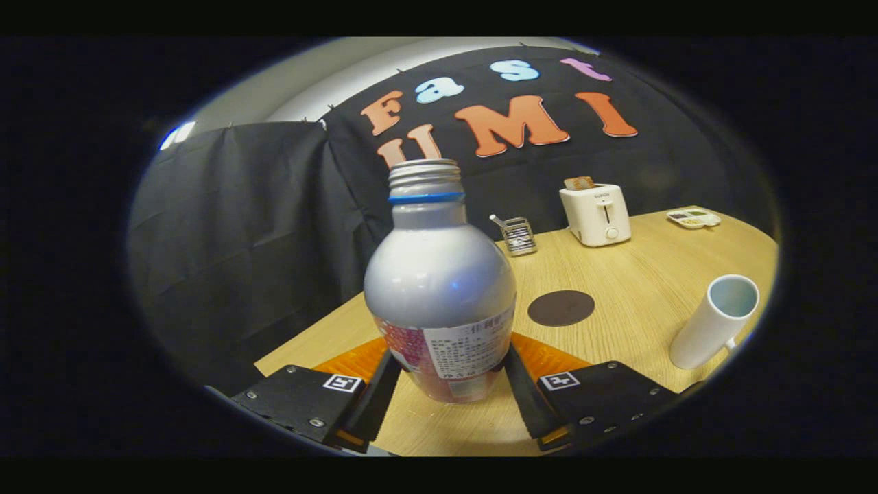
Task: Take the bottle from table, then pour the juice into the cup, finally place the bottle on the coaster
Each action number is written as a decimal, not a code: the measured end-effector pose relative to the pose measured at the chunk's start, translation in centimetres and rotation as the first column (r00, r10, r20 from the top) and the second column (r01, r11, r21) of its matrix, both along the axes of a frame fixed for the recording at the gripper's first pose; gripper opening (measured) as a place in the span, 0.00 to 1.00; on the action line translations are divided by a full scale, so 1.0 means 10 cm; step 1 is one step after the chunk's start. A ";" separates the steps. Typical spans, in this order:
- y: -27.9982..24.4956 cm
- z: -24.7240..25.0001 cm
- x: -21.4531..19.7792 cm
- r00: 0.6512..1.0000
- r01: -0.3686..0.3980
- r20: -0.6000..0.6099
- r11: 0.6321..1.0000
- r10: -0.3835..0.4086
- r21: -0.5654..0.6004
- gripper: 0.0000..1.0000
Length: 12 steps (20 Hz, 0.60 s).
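A silver bottle [439, 274] with a blue neck ring, no cap and a printed label stands upright between my fingers. My gripper [449, 391] is shut on the bottle's lower body, both fingers pressing its sides. The bottle's base looks slightly above the wooden table [638, 288]. A dark round coaster [561, 307] lies on the table just beyond the right finger. A white cup [715, 321] with a pale blue inside stands further right, its handle low on its right side.
A white toaster [595, 214] with toast in its slot stands at the back of the table. A small metal rack [518, 235] sits left of it. A flat tray [693, 218] lies at the far right. The table's left edge runs close behind the bottle.
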<state>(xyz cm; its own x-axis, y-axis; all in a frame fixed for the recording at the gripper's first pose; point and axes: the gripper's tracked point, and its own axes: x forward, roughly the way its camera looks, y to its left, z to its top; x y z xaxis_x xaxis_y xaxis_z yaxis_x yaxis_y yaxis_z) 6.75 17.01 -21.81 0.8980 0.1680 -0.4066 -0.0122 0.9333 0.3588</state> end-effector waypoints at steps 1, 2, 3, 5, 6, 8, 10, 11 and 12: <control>-0.05 0.02 -0.02 1.000 0.007 -0.004 1.000 -0.007 0.019 0.79; -0.10 0.04 -0.03 1.000 0.020 -0.005 0.999 -0.020 0.039 0.79; -0.15 0.06 -0.04 1.000 0.030 -0.006 0.998 -0.030 0.062 0.79; -0.22 0.10 -0.08 0.999 0.049 -0.008 0.992 -0.049 0.114 0.79; -0.26 0.12 -0.09 0.998 0.060 -0.010 0.988 -0.059 0.139 0.79; -0.35 0.13 -0.11 0.996 0.087 -0.012 0.978 -0.087 0.188 0.79; -0.40 0.14 -0.14 0.995 0.104 -0.021 0.969 -0.102 0.224 0.79; -0.42 0.14 -0.15 0.994 0.108 -0.021 0.966 -0.106 0.234 0.79; -0.45 0.14 -0.15 0.993 0.114 -0.023 0.964 -0.112 0.241 0.79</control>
